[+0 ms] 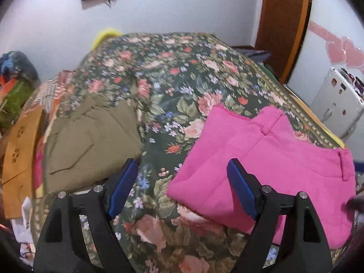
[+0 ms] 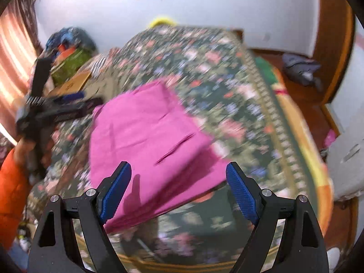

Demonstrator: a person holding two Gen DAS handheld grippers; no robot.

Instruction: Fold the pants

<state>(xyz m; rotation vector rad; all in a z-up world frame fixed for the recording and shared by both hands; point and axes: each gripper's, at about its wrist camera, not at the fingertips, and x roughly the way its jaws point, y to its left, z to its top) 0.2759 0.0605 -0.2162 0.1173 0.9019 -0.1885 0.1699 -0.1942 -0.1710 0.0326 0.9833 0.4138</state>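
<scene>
Lying folded on the bed (image 1: 173,72), on its floral cover, toward the right side in the left wrist view: pink pants (image 1: 268,159), waistband and belt loops facing the far right edge, folded end nearer the camera. Going left to right in that view: a colourful heap (image 1: 16,79) against the wall at far left, then an orange-tan cloth (image 1: 20,159) with small dark marks at the bed's left edge, then an olive garment (image 1: 91,136) lying flat beside it, apart from the pants with bare cover between. Left hand-held gripper (image 1: 182,188) hanging above that strip of cover, blue pads (image 1: 122,186) spread wide, holding nothing, right pad over the pants' near-left part; whether touching, cannot tell. Beyond the pants, a brown door (image 1: 286,22) and a white cabinet (image 1: 336,104) at far right. Seen from the right wrist, blurred by motion: striped curtain (image 2: 13,52) at far left, an orange sleeve (image 2: 11,182) and the hand gripping the other tool, its pads apart over the cover left of the pants. Pants (image 2: 147,136) central, near corner hanging between the spread pads of the right hand-held gripper (image 2: 178,191), jaws wide and gripping nothing, left pad (image 2: 116,191) close against the fabric edge. Wooden floor (image 2: 295,86) right of the bed, with a grey bundle (image 2: 300,68) on it.
</scene>
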